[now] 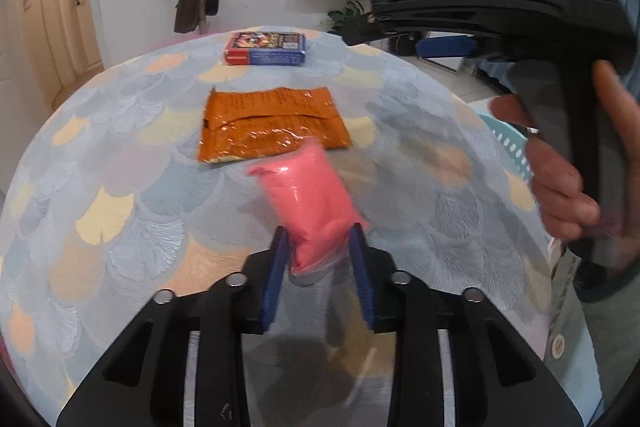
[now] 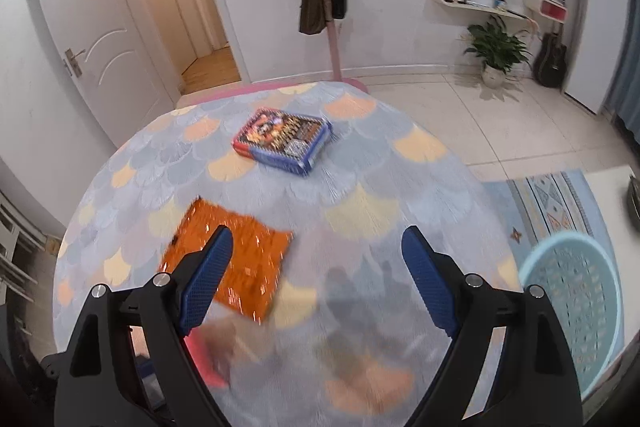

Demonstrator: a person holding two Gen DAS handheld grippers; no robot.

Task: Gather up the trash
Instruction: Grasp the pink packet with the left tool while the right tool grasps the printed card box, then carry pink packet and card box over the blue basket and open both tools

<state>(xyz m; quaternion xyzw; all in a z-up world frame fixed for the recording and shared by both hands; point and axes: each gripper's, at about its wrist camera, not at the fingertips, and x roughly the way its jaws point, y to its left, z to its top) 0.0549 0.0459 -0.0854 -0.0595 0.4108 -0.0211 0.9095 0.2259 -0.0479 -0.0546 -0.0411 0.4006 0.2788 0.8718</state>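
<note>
Pink pouch [image 1: 310,203], pinched at its near end by the left tongs [image 1: 320,259], points up-frame toward the orange wrapper [image 1: 272,123], while the basket [image 2: 572,303] sits lower right beside the wide-open right tongs [image 2: 316,279].

Left gripper [image 1: 320,243] clamped on pink pouch [image 1: 310,203], near centre of table [image 1: 120,187]. Orange wrapper [image 1: 272,123] just beyond; blue box [image 1: 265,49] at far edge.

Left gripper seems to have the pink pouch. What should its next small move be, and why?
Probably lift it. The left gripper is shut on the pink pouch, whose far end overlaps the orange wrapper. The light blue basket stands beside the table, open, a likely drop spot.
</note>
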